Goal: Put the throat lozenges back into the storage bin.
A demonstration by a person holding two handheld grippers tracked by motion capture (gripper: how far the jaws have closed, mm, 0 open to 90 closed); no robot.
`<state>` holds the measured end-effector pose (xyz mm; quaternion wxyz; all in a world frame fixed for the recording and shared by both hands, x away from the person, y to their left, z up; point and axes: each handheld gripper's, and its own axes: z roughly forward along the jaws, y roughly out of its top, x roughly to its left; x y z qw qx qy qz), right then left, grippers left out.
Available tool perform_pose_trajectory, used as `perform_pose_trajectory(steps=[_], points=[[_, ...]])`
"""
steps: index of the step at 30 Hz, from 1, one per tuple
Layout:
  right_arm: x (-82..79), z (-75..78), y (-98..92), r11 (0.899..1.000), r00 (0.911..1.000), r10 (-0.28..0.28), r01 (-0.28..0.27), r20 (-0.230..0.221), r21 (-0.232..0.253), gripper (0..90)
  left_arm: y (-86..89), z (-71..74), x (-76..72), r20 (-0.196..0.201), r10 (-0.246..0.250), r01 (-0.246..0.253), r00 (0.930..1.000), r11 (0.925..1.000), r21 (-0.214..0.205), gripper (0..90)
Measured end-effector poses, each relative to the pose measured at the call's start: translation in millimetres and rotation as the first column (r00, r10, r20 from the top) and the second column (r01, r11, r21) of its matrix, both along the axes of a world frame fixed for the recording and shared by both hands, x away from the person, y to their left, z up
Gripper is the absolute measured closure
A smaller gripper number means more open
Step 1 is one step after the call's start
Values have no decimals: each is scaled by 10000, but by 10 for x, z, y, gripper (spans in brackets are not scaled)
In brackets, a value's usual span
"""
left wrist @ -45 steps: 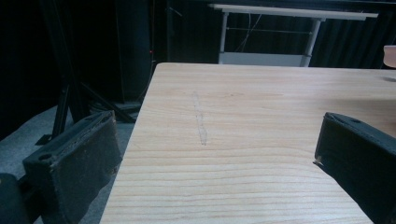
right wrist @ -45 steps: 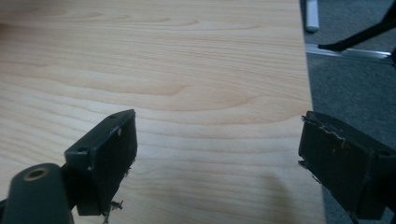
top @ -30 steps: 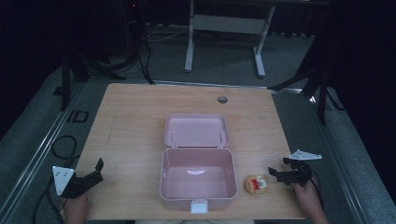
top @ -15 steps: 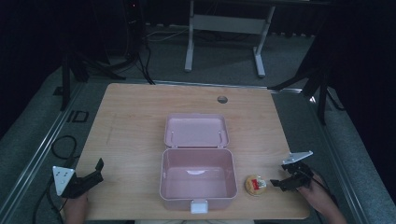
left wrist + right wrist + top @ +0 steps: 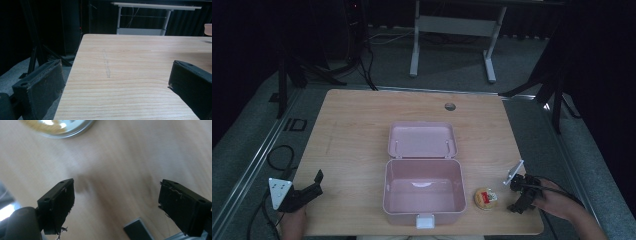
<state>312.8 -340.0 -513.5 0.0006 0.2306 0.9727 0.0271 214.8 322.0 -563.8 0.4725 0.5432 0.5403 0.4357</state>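
Note:
An open pink box [image 5: 424, 194] sits in the middle of the wooden table, with its lid [image 5: 422, 140] laid back flat behind it; the box looks empty. A small round tin [image 5: 485, 198] with a yellow and red top lies just right of the box. The tin's rim [image 5: 62, 128] is blurred at the top of the right gripper view. My right gripper [image 5: 512, 195] [image 5: 115, 192] hovers low, just right of the tin, open and holding nothing. My left gripper [image 5: 314, 185] [image 5: 115, 75] rests at the table's front left corner, open and empty.
A cable hole [image 5: 450, 106] sits near the table's far edge. The table's left edge [image 5: 72, 67] runs close to my left gripper, and the floor drops away beyond it. A desk frame [image 5: 452, 30] and stands occupy the floor behind. A corner of the pink box [image 5: 208, 26] shows at far right.
My right gripper has turned and dropped slightly towards the table's front, with its grey plate swinging left, closer to the tin. The left gripper and box have stayed put.

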Motion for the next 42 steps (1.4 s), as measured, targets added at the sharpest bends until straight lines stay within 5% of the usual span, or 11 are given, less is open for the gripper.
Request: perform_pose_trajectory(steps=[4,13,31,42], points=[[-29,-12,126,9937,9962,874,-876,-63,-702,131,1,0,-1,16,0,0,10000,10000,-30,4],[-41,-52,423,9805,9822,1798,-1834,-544,-704,178,9,-1,-1,36,-58,58,10000,9999,-92,3],[25,-73,971,9484,9517,3038,-3065,-451,-805,178,15,-1,-2,42,-119,120,9999,9998,-130,3],[29,-30,1080,9363,9384,3383,-3432,-709,-747,196,17,-1,-1,20,-143,143,9999,9998,-147,3]])
